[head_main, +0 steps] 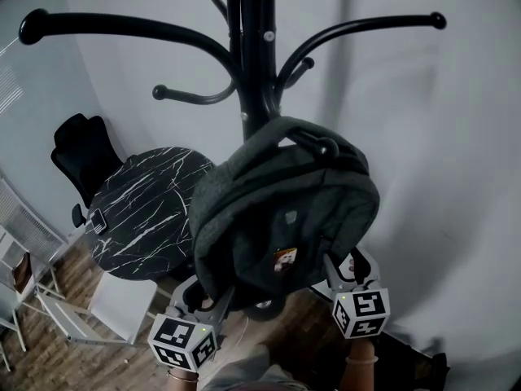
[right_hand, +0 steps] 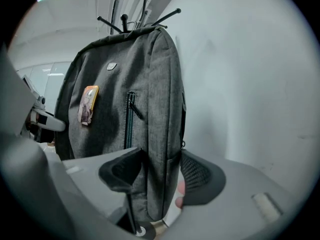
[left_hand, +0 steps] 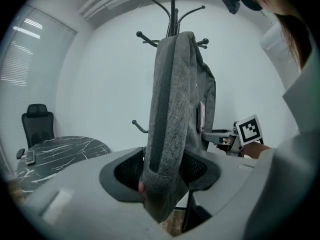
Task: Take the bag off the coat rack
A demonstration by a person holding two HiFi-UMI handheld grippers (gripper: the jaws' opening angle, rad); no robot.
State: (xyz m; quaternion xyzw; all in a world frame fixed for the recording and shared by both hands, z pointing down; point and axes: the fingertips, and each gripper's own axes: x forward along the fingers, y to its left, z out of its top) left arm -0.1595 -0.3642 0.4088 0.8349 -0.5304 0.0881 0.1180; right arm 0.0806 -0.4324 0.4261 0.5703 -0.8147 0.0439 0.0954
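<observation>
A grey backpack [head_main: 285, 210] hangs by its top loop on a hook of the black coat rack [head_main: 252, 55]. Both grippers are under its bottom edge. My left gripper [head_main: 207, 296] is shut on the bag's lower left corner; in the left gripper view the grey fabric [left_hand: 175, 109] fills the gap between the pads of that gripper [left_hand: 162, 174]. My right gripper [head_main: 342, 271] is at the lower right corner. In the right gripper view the bag's side edge [right_hand: 150, 134] stands between the wide jaws of the gripper [right_hand: 160, 176], which is open, not pressing on it.
A round black marble table [head_main: 142, 210] with a phone [head_main: 98, 221] stands to the left, a black office chair [head_main: 81, 149] behind it. A white chair [head_main: 106, 304] is at the lower left. A white wall curves behind the rack. The rack's base [right_hand: 142, 230] is below the bag.
</observation>
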